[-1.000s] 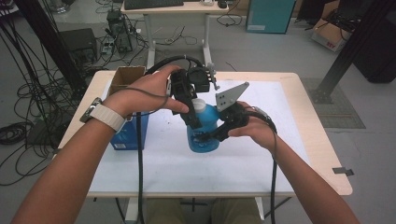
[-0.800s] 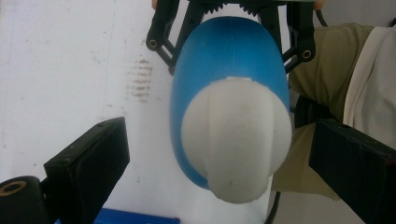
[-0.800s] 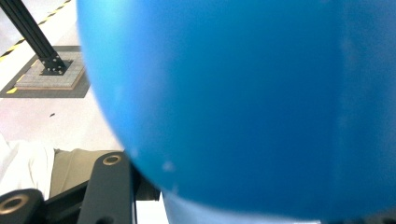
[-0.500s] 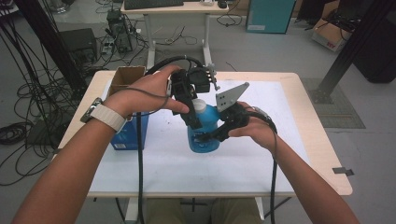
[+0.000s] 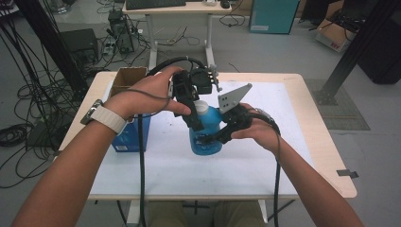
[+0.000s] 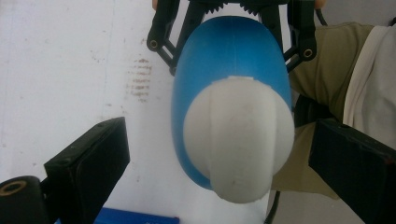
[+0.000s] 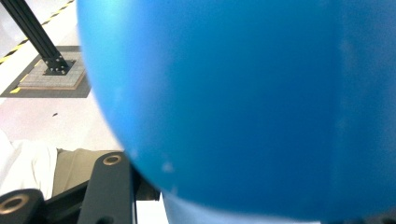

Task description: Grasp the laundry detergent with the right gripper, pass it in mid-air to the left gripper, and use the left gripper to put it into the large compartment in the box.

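The blue bottle (image 5: 206, 135) is standing upright near the middle of the worktop (image 5: 302, 123), on the white sheet (image 5: 179, 165) that is covering most of it. The right tool (image 5: 213, 138) is coming in from the right-hand edge and is gripping the bottle's body, its jaws clamped against the blue wall; in the right gripper view the bottle (image 7: 243, 102) is sitting right up against the camera. The left tool (image 5: 196, 120) is hanging above the bottle's white cap (image 5: 201, 107), pointing down at it. In the left gripper view the cap (image 6: 238, 140) is lying between that tool's two black jaws, which are standing wide apart with a gap on each side, so this tool is open and gripping nothing. Beyond the cap in that view, the right tool (image 6: 231, 18) is showing at the far side of the bottle (image 6: 224, 51). A blue box (image 5: 132, 135) is sitting near the left edge of the worktop, with a cardboard box (image 5: 127, 78) at the far-left corner behind it.
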The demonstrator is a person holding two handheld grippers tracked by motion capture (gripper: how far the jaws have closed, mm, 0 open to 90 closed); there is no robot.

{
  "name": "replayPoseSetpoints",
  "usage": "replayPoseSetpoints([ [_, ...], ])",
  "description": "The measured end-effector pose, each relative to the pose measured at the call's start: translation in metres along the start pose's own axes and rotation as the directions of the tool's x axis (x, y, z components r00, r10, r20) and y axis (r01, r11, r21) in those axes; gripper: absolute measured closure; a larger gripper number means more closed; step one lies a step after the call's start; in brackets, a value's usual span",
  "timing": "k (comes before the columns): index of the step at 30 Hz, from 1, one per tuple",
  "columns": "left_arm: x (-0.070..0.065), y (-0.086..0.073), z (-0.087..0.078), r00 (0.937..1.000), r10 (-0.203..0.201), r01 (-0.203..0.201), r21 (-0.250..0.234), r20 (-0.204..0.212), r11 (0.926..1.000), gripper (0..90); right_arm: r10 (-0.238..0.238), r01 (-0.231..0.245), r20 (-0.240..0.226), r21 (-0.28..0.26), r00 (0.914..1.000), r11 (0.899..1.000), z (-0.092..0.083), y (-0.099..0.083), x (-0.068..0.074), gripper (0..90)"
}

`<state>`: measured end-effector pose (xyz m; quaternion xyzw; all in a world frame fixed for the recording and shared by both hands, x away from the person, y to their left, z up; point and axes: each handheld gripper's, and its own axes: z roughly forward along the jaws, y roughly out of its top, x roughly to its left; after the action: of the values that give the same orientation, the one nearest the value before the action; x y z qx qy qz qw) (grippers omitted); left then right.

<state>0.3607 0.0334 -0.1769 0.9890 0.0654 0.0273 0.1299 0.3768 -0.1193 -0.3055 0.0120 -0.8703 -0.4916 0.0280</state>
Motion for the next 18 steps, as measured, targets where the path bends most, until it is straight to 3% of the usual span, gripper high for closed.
replayPoseSetpoints([
  [2,0.0012,0.0001,-0.0009,0.9998,0.018,-0.018,0.017,-0.001,0.9997,5.7,0.000,0.000,0.000,0.000,1.0000,1.000,-0.0001,0.0000,0.0000,43.2],
  [5,-0.0017,-0.0007,0.0020,0.9996,-0.027,0.027,-0.022,-0.003,0.9994,5.7,-0.004,0.004,0.002,-0.001,1.0000,1.000,-0.0005,-0.0002,-0.0003,43.2],
  [8,-0.0013,-0.0008,0.0019,0.9997,-0.022,0.022,-0.017,-0.004,0.9996,5.6,0.002,-0.002,0.002,-0.002,1.0000,1.000,-0.0006,-0.0001,-0.0001,43.2],
  [11,-0.0037,-0.0010,0.0045,0.9984,-0.057,0.057,-0.047,0.001,0.9973,5.7,0.003,-0.003,0.000,-0.002,1.0000,1.000,-0.0006,-0.0003,-0.0003,43.2],
  [18,-0.0035,-0.0012,0.0044,0.9984,-0.056,0.056,-0.047,-0.003,0.9973,5.7,0.000,0.000,-0.001,-0.001,1.0000,1.000,0.0000,-0.0004,-0.0007,43.2],
])
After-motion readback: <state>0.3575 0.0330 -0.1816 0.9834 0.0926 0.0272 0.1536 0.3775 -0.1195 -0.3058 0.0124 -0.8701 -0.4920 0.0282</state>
